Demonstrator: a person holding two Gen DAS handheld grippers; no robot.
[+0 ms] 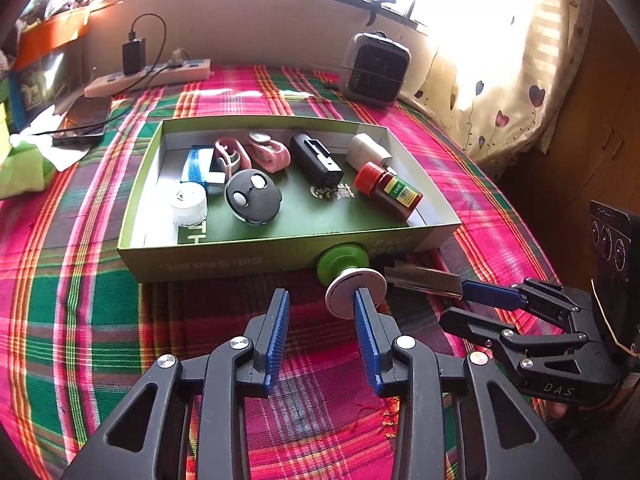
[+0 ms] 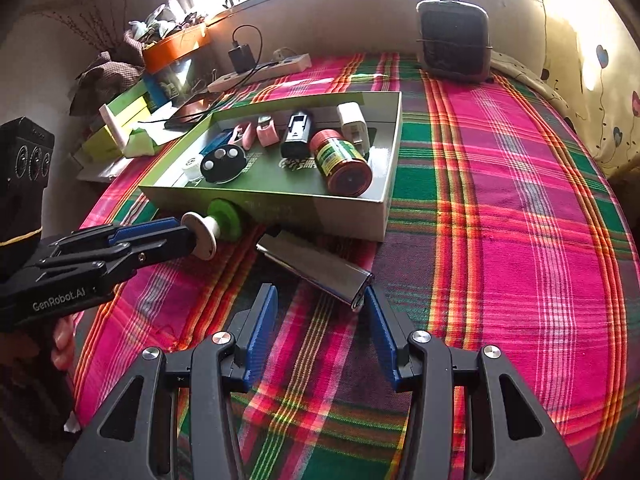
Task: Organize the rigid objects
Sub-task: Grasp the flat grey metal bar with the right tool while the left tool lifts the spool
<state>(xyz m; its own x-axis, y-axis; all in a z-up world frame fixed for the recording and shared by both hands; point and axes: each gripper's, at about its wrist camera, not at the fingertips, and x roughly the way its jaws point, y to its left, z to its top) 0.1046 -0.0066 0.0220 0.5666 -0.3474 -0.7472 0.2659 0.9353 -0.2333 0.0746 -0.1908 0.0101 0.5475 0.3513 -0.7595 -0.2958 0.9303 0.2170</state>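
Right gripper [image 2: 320,304], jaws wide apart and empty, with the silver rectangular case [image 2: 316,270] lying on the plaid cloth [image 2: 500,240] just ahead; its near corner sits just beside the right-hand finger [image 2: 380,328], its long axis running forward and to the left. Left gripper [image 1: 320,308], likewise parted and holding nothing, meets the white-and-green spool [image 1: 352,280] ahead and slightly right, the disc at its right fingertip [image 1: 362,304]; contact cannot be told. Beyond both, the green box [image 1: 240,256] holds a red-capped bottle [image 1: 388,190]. Only the right wrist view shows the case's full length
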